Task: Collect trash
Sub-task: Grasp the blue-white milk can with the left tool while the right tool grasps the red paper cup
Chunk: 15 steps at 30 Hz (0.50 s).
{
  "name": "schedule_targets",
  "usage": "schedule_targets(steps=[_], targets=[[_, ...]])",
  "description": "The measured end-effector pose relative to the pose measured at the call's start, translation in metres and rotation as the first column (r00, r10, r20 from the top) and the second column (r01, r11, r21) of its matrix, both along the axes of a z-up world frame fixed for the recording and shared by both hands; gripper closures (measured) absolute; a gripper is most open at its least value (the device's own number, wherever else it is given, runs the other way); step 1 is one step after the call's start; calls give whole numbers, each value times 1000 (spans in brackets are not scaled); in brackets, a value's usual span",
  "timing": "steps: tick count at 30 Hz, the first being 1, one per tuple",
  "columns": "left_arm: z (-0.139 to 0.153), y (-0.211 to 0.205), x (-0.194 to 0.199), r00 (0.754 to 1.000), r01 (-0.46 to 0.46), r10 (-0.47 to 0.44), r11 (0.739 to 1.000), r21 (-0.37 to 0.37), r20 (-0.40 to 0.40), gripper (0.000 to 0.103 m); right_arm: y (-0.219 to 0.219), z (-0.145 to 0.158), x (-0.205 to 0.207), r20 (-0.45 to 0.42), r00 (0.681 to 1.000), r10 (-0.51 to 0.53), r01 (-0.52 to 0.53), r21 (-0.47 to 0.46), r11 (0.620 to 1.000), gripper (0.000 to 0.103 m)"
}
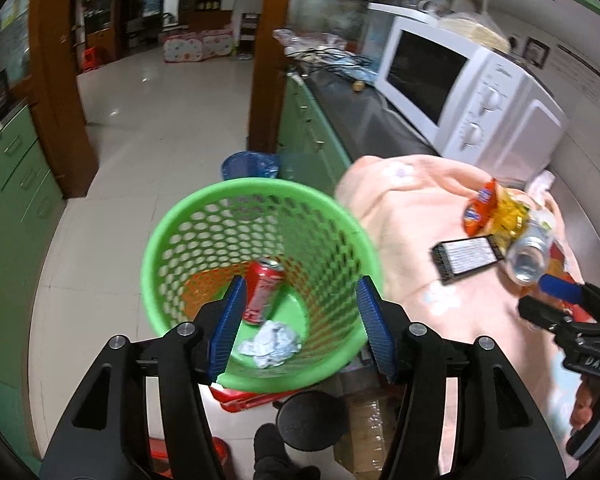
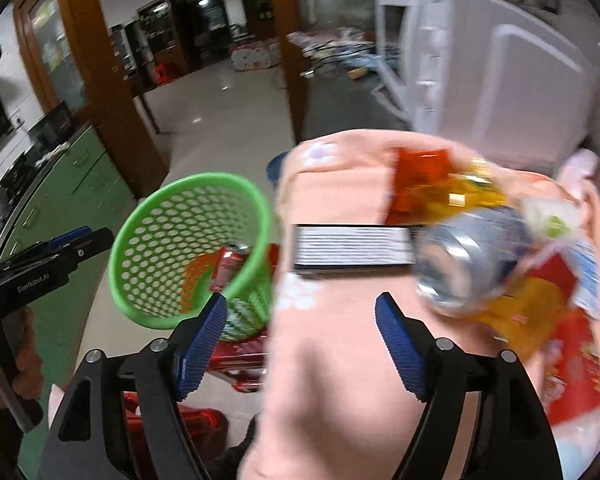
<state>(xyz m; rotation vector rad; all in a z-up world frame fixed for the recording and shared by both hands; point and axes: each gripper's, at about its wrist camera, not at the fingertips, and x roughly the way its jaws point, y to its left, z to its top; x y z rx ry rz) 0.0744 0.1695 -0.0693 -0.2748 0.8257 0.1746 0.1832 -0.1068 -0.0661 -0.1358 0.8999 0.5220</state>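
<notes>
A green perforated basket [image 1: 260, 186] [image 2: 204, 179] stands beside the counter with a red can [image 1: 265, 292] [image 2: 230, 266] and a crumpled white paper [image 1: 270, 344] inside. My left gripper [image 1: 300, 328] [image 2: 88, 236] hovers open above the basket, nothing between its blue pads. On a pink cloth [image 1: 412, 216] [image 2: 332, 360] lie a silver can [image 1: 528, 256] [image 2: 472, 256], a black labelled box [image 1: 466, 258] [image 2: 354, 250], red and yellow snack wrappers [image 1: 488, 208] [image 2: 420, 180] and a red pack [image 2: 572, 360]. My right gripper [image 2: 300, 340] [image 1: 540, 298] is open over the cloth, short of the can.
A white microwave [image 1: 460, 92] [image 2: 480, 80] stands on the counter behind the cloth. A blue bin [image 1: 248, 164] sits on the tiled floor by a wooden pillar [image 1: 268, 60]. Green cabinets [image 1: 12, 184] line the left side. Red items lie under the basket.
</notes>
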Motion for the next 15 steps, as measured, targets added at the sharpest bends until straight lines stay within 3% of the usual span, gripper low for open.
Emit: schedule_targets(steps=[8,15], targets=[[14,-45,16,993,116,-116,993,11,22,45,-89,19,0,50,985,-163,166,-67,984,26],[24,-83,32,978,204,-204,979,21,36,43,-155,14,11,29,963,-269,270,-139,953,25]])
